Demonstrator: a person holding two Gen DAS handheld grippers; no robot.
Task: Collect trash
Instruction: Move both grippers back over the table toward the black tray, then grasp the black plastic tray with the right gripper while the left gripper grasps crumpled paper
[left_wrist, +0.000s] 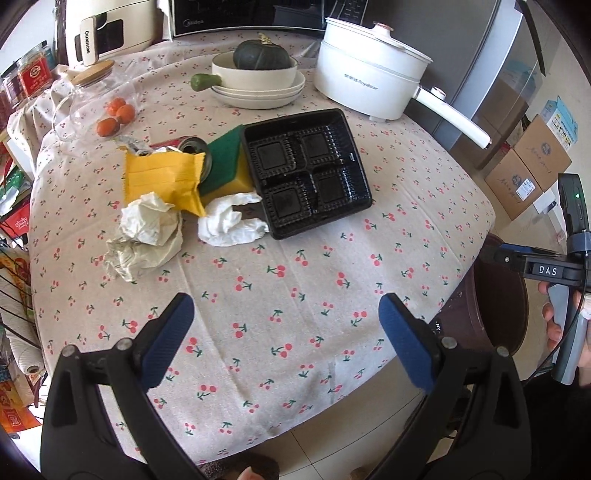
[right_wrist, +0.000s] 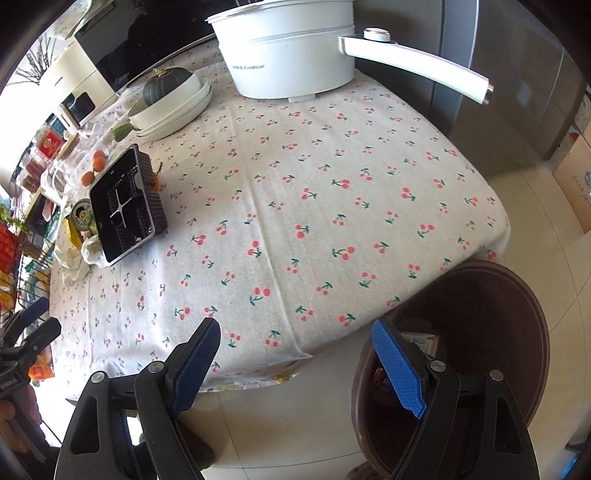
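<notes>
1. At the bottom of each wrist view, the left gripper (left_wrist: 286, 339) and right gripper (right_wrist: 295, 363) stand released, nothing between the jaws.
2. The brown bin (right_wrist: 491, 306) sits lower right, beside the table.
3. Mid-left, trash waits: crumpled paper (left_wrist: 144, 236), white tissue (left_wrist: 231, 221), yellow wrapper (left_wrist: 162, 177), black plastic tray (left_wrist: 308, 171).
4. Judged step: approach; next, reach the nearest paper and clamp.

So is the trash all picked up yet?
Not yet. A few wrappers already lie in the brown bin beside the table. Nothing is in hand: the left gripper and right gripper are both open and empty. Left on the table: the black tray, crumpled papers, white tissue, yellow wrapper and can.
</notes>
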